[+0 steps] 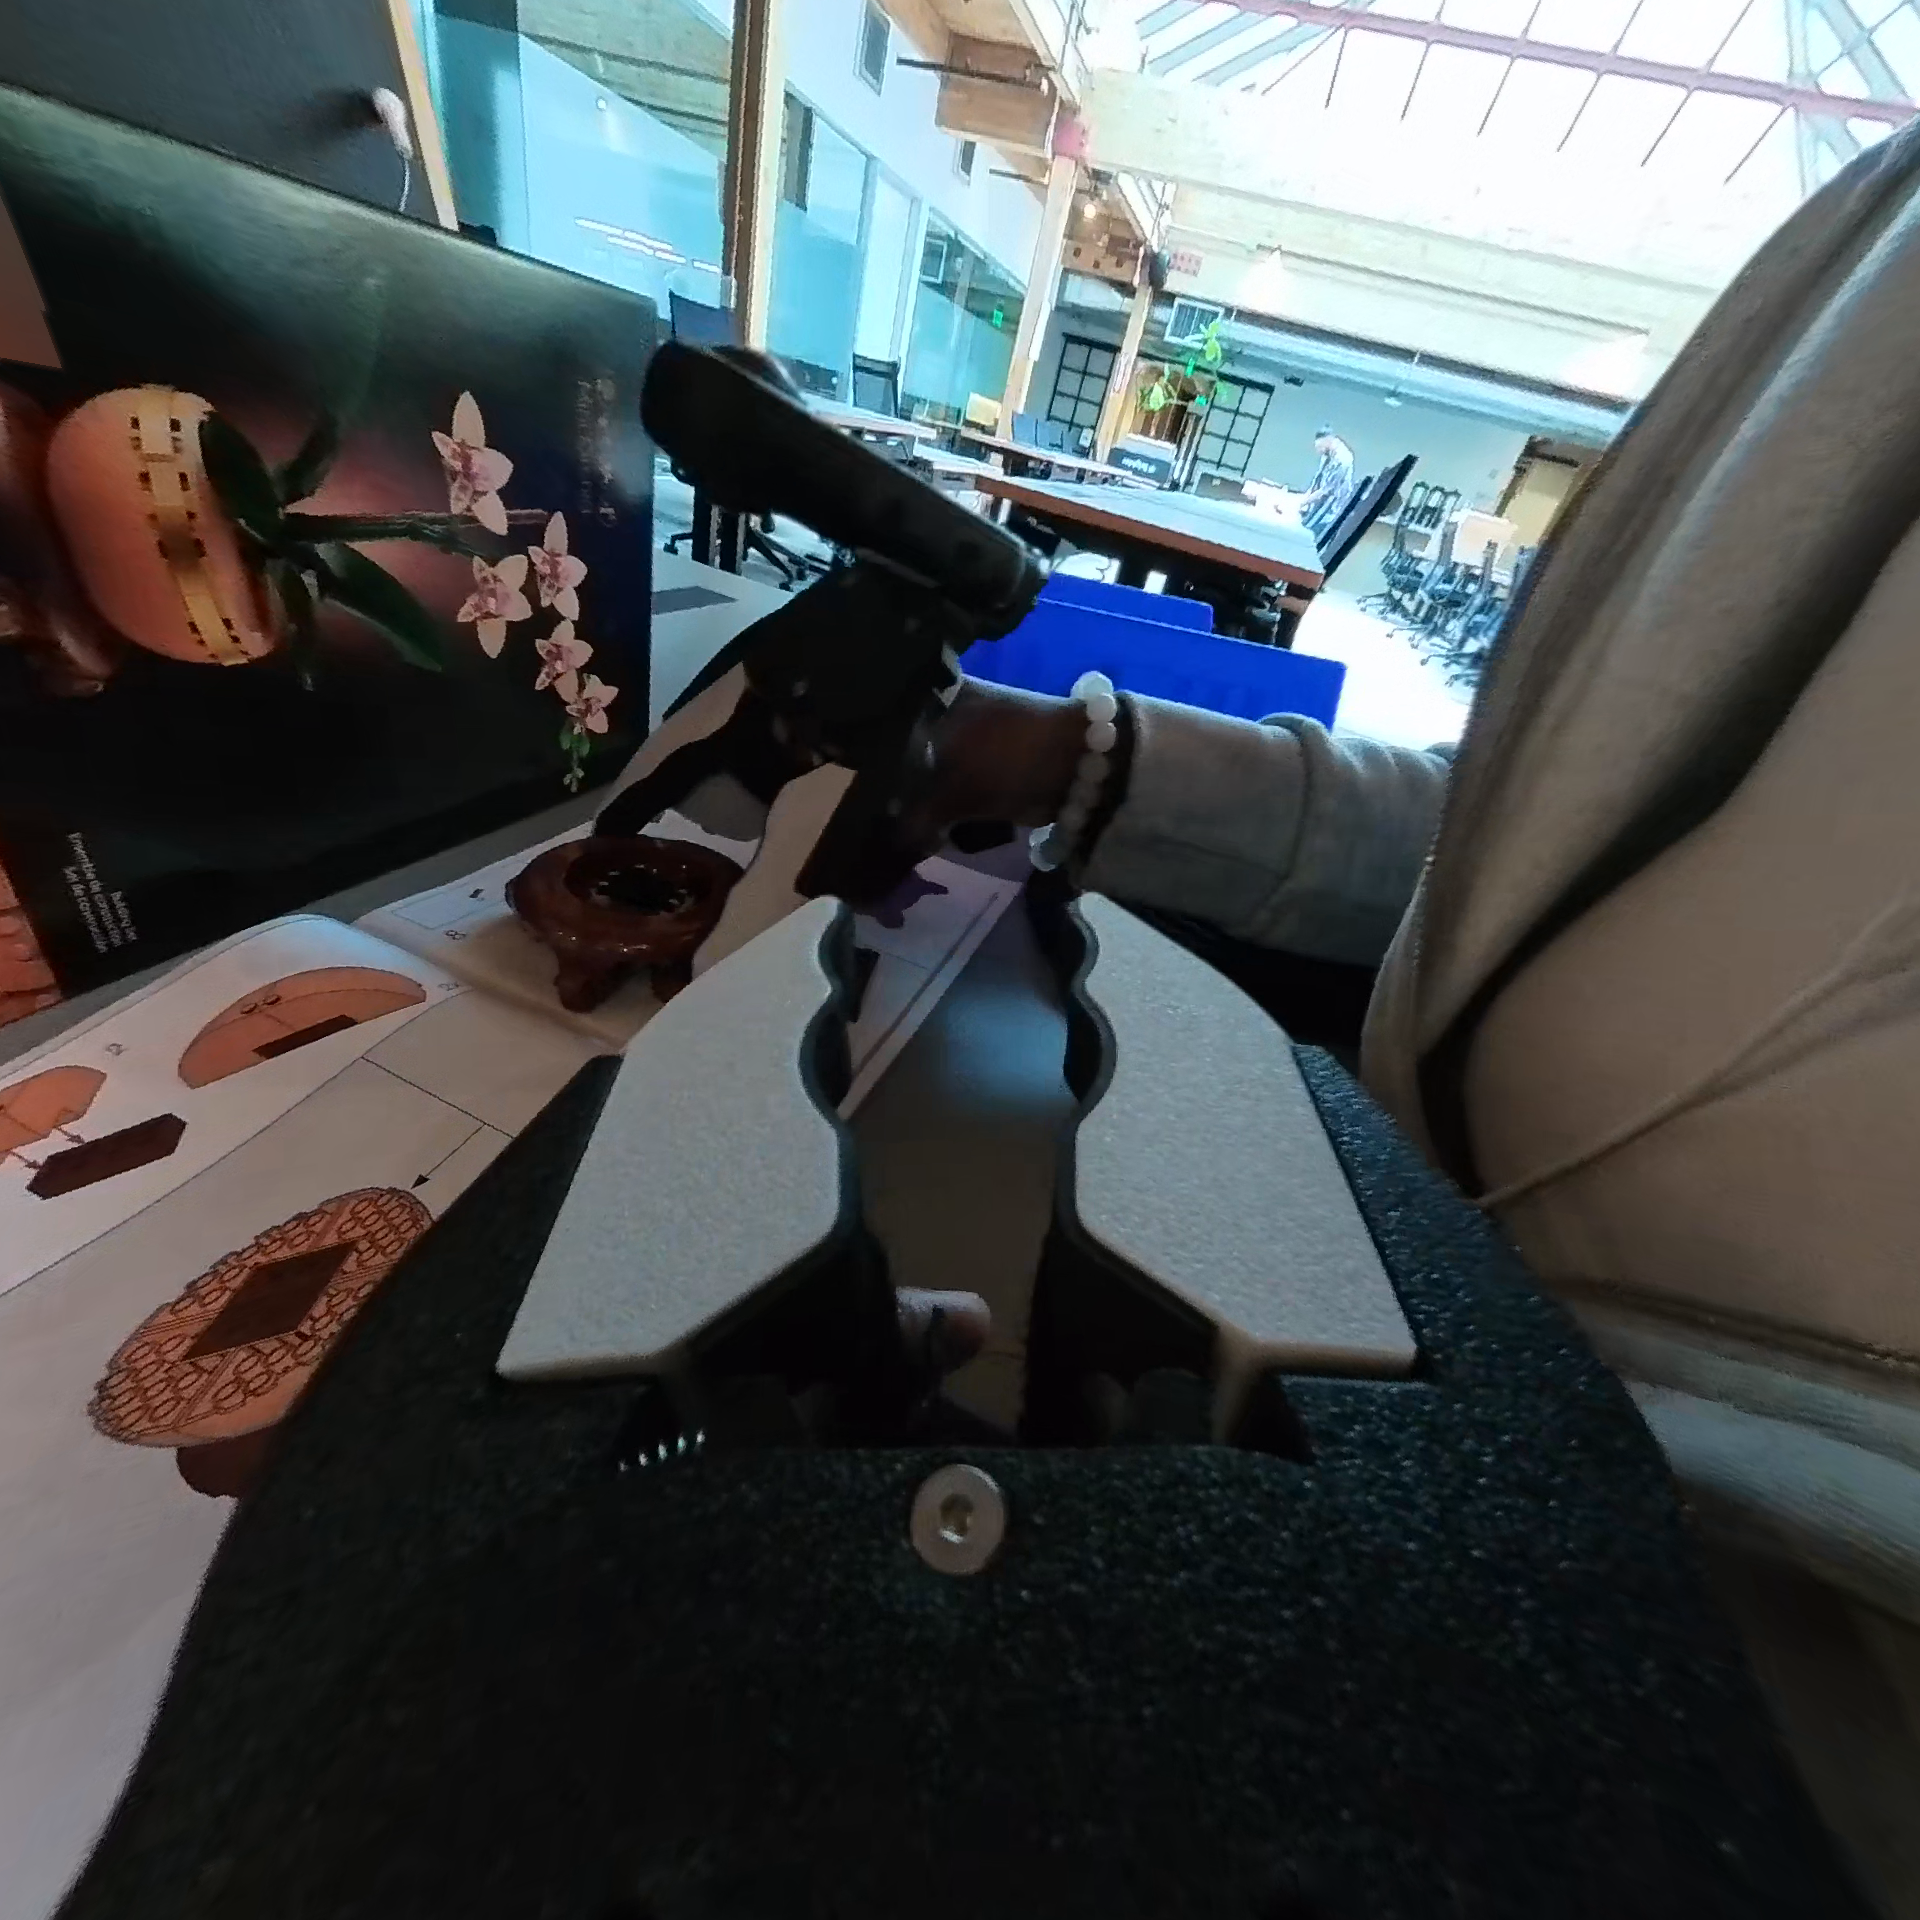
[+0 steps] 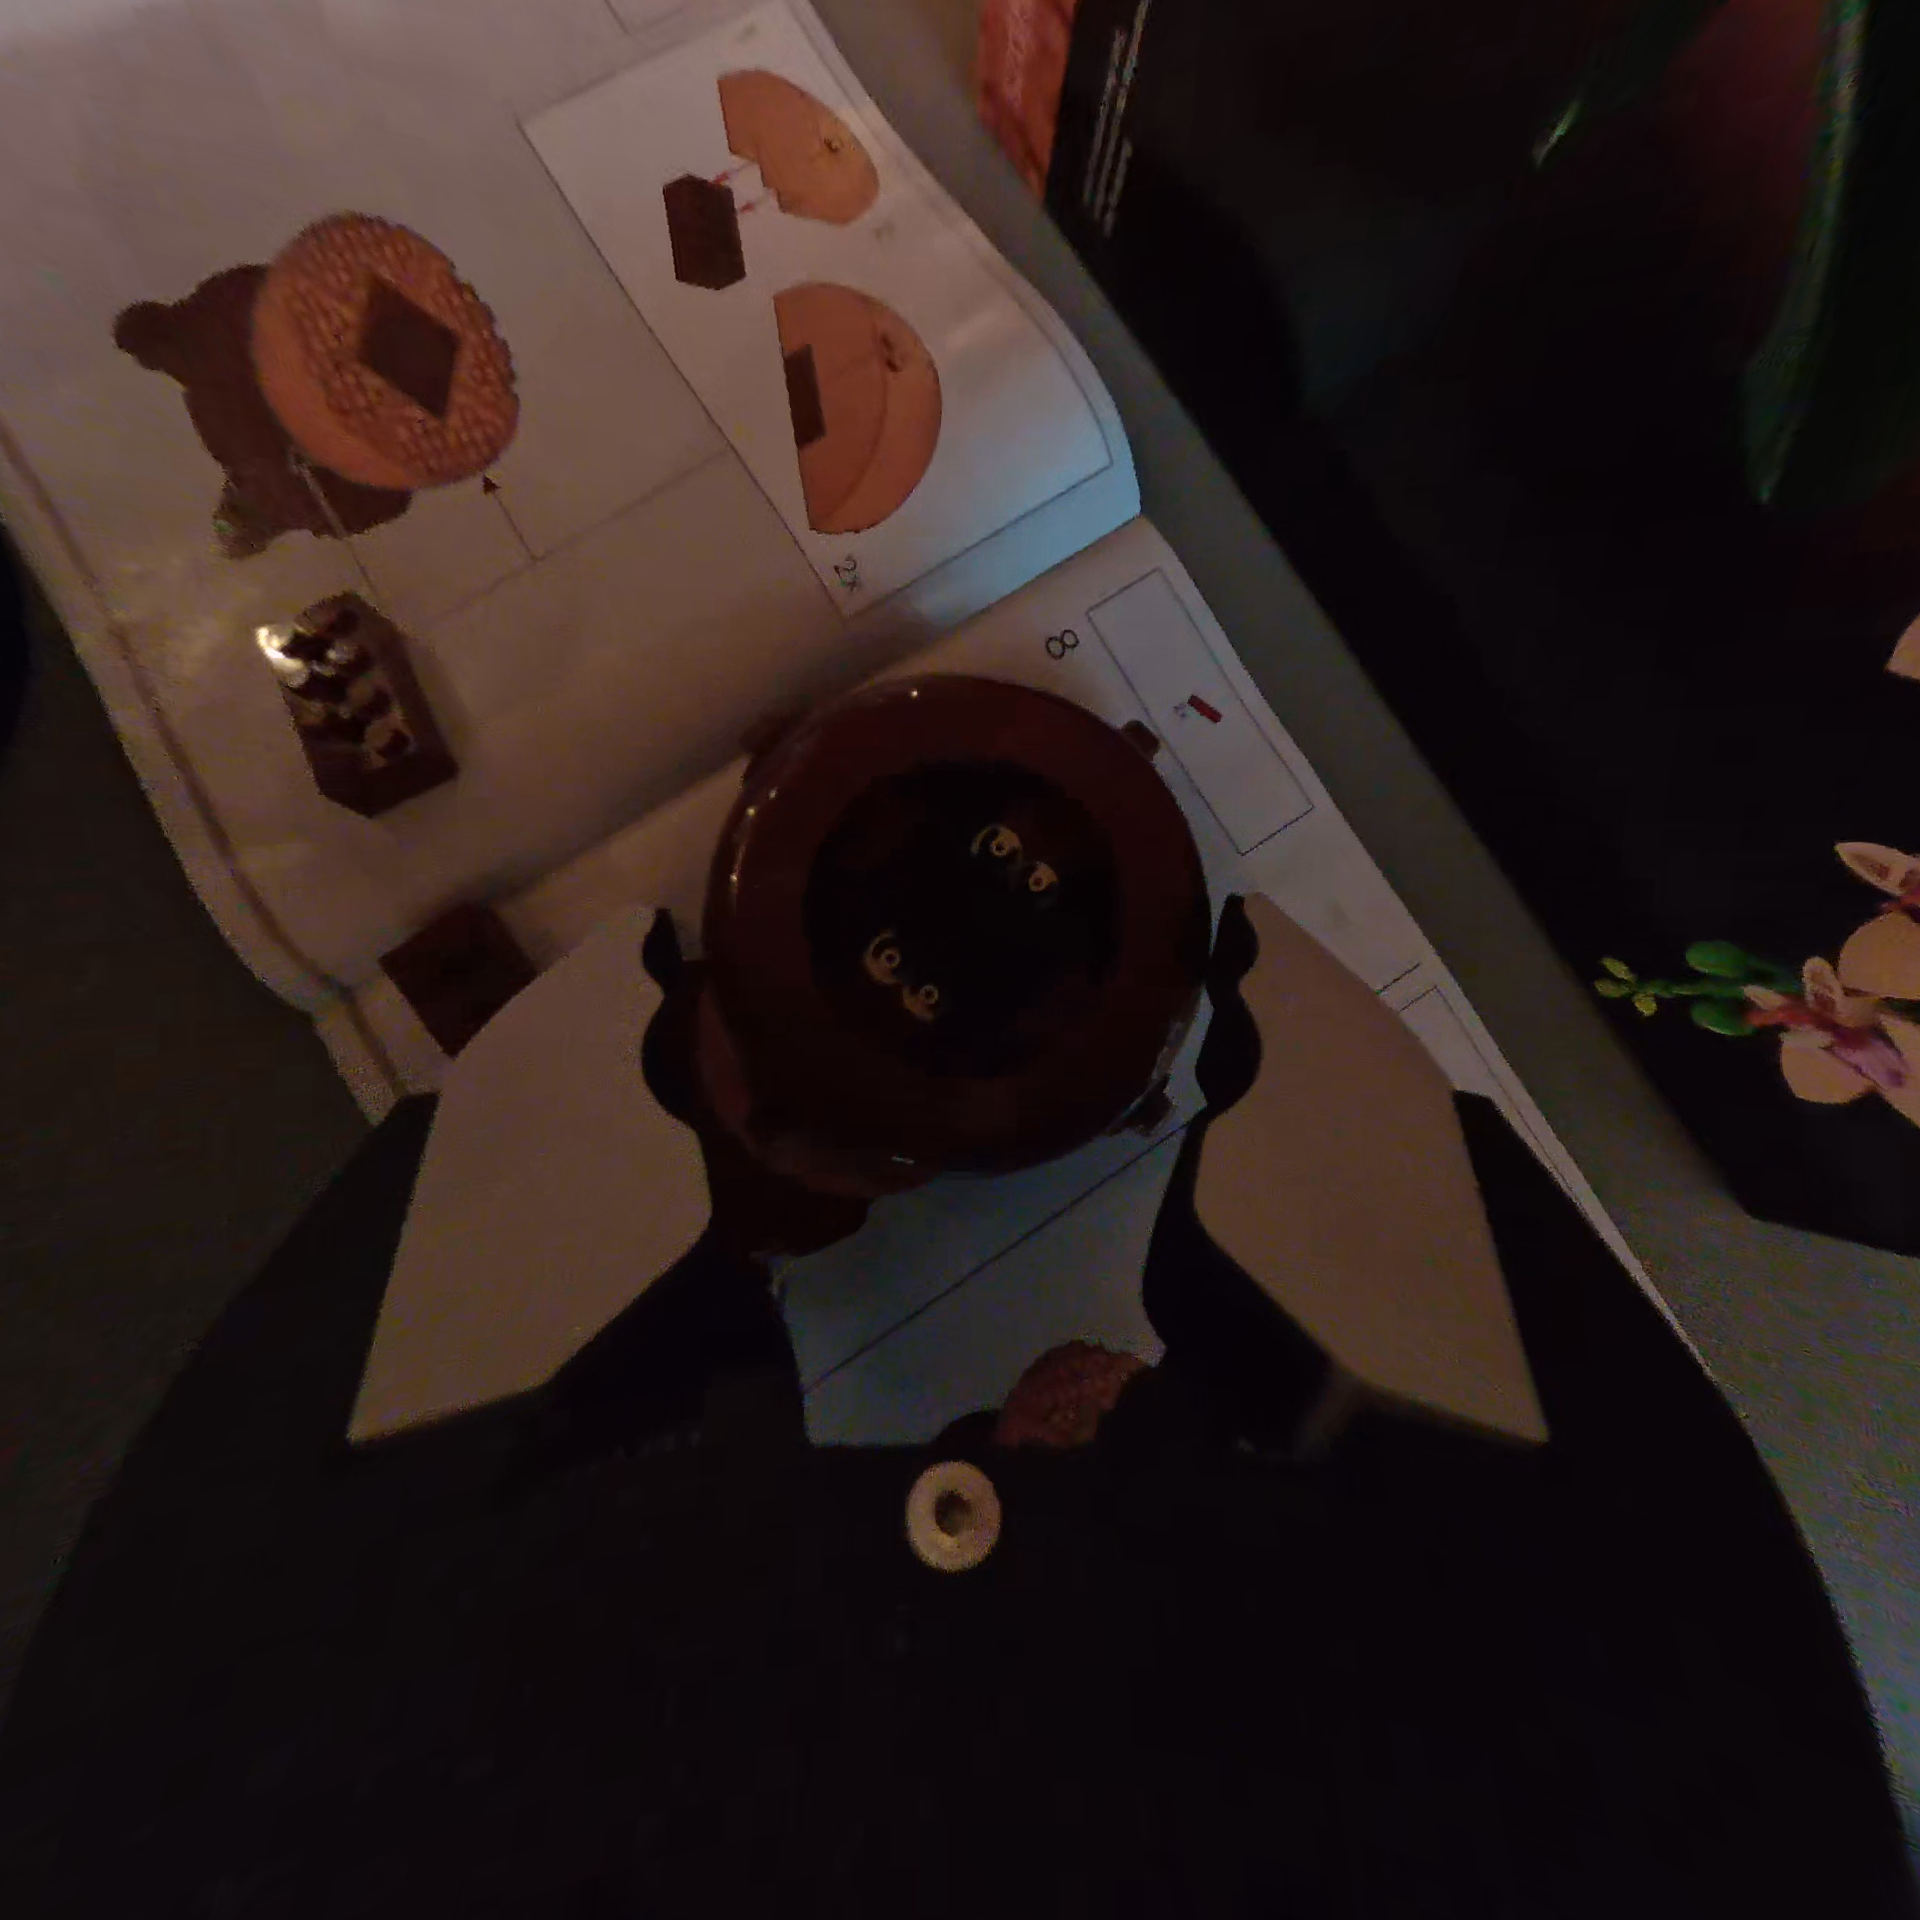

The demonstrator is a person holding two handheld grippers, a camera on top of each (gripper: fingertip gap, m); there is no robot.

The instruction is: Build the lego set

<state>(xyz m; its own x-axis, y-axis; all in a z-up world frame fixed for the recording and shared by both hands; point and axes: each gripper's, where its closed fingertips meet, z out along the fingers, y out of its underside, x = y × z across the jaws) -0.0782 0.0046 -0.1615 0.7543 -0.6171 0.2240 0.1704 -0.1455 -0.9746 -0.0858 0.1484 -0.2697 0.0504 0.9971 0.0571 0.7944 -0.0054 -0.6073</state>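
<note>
A round dark-brown stand (image 2: 935, 722) on short feet rests on an open instruction booklet (image 2: 582, 675). My right gripper (image 2: 951, 951) hangs over it from above, jaws wide apart, one finger on each side of the stand's rim, not gripping it. The left wrist view shows the same: the right gripper (image 1: 722, 857) straddles the stand (image 1: 623, 914). My left gripper (image 1: 951, 925) is open and holds nothing. It hovers low over the booklet (image 1: 312, 1122), short of the stand and to its right.
Two loose brown bricks (image 2: 358, 707) (image 2: 457, 977) lie on the booklet. A tan studded piece (image 2: 1070, 1392) shows near the right gripper's base. A dark box with an orchid picture (image 1: 312, 520) stands behind. A blue bin (image 1: 1143, 644) is farther back. The person's sleeve (image 1: 1247, 810) and body are at the right.
</note>
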